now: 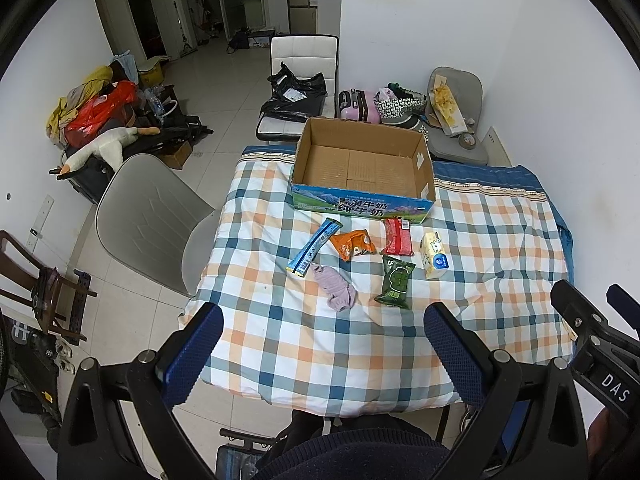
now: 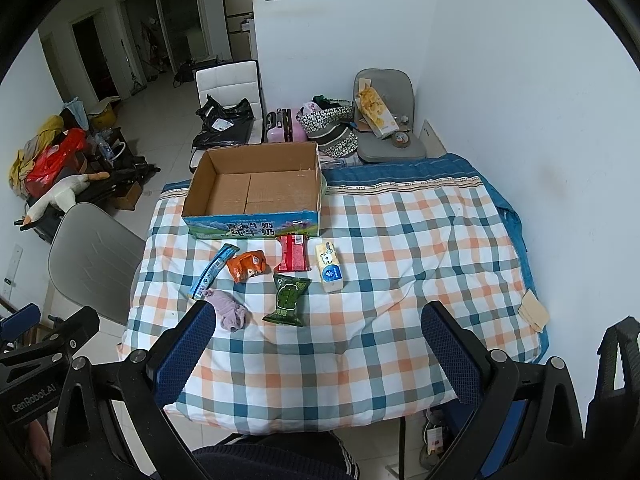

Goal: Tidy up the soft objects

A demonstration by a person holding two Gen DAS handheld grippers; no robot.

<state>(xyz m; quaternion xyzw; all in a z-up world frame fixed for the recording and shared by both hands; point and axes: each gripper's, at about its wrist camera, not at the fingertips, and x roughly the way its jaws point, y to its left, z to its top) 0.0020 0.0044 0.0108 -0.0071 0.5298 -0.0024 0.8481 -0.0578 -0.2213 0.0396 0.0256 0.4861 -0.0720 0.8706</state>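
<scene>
While both grippers hang wide and empty over the near edge of the bench [image 1: 500, 240], nothing is packed yet: the box [image 1: 362, 168] at the far edge is bare. Six soft things lie mid-bench just before it. Nearest are the sock [image 1: 338, 290] and the green pack [image 1: 395, 282], its long axis running near-to-far. I judge the left gripper [image 1: 322, 344] closer to the sock, straight ahead of its jaws; the right gripper [image 2: 316, 340] better faces the green pack and tissue pack [image 2: 330, 267].
</scene>
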